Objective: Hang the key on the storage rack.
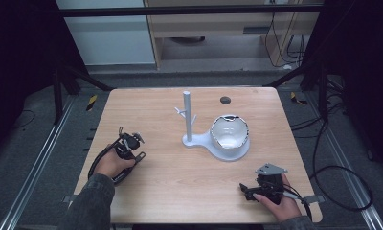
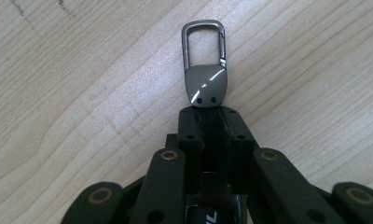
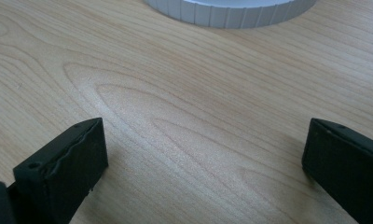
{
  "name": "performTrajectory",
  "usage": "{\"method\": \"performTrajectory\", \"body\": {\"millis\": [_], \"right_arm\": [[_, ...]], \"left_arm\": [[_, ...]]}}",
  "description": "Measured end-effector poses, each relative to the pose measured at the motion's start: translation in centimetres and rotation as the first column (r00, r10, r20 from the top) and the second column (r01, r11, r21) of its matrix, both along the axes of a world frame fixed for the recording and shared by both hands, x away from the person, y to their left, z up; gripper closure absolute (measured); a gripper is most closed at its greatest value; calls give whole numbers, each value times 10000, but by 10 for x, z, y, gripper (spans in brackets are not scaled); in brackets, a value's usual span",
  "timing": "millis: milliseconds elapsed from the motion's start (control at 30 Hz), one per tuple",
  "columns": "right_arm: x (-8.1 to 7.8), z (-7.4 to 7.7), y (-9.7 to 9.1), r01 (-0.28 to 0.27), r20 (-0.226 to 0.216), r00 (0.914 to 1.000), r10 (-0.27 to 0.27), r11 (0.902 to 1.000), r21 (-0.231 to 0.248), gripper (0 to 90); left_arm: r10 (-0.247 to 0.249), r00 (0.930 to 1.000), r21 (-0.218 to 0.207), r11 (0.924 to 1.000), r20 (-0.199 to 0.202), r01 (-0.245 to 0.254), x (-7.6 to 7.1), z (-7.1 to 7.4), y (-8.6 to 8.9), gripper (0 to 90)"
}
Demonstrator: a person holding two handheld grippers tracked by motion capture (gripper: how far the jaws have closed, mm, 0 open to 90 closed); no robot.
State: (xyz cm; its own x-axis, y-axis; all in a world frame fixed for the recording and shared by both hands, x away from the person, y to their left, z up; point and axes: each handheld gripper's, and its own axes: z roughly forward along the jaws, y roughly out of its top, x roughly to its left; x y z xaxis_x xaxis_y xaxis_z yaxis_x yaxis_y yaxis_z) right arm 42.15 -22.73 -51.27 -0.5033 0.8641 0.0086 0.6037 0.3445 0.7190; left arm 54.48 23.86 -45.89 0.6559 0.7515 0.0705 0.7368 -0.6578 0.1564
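Carabiner clip (image 2: 204, 63), one of it, dark grey metal w/ a glossy sheen: rounded-rectangle loop at the far end, solid shield-shaped tab w/ two small holes at the near end. It lay flat on the counter (image 2: 82, 93), left-centre of the top, and the left gripper (image 2: 207, 114) had its jaws together, clamped on the tab end, loop sticking out past the tips. Jaws matte black plastic, brass-coloured pins in the linkage.

Counter: pale wood, clear wavy grain, rounded corners, one dark round plug (image 1: 225, 100) near the far edge.

Right gripper (image 1: 249, 191) sat at the near right corner, held in a hand, grey three-cornered plate on top. Its jaws stood wide apart in the right gripper view, two blunt black blocks, bare wood btwn them, nothing gripped.

One white stand (image 1: 187, 120) at centre: upright round post, short pegs on the side, flat base w/ a ribbed rim. One bowl (image 1: 230, 132) on that base, right of the post, shiny silvery inside, dark rim.

Two hands, two grippers, well apart.
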Motion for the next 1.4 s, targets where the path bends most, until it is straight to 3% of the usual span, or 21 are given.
{"method": "performTrajectory", "body": {"millis": [700, 1200, 1400], "right_arm": [[0, 0, 0, -3, 1, 10000, 3, 10000, 2, 4], [0, 0, 0, -4, 3, 10000, 4, 10000, 0, 4], [0, 0, 0, -7, 7, 10000, 7, 10000, -3, 4]], "left_arm": [[124, 9923, -1019, 9948, 1229, 2, -26, 18, 10, 802], [141, 9826, -1357, 9907, 1851, 113, -37, 28, 18, 803], [-11, 9787, -1296, 9912, 2055, 283, -43, 32, 19, 803]]}}
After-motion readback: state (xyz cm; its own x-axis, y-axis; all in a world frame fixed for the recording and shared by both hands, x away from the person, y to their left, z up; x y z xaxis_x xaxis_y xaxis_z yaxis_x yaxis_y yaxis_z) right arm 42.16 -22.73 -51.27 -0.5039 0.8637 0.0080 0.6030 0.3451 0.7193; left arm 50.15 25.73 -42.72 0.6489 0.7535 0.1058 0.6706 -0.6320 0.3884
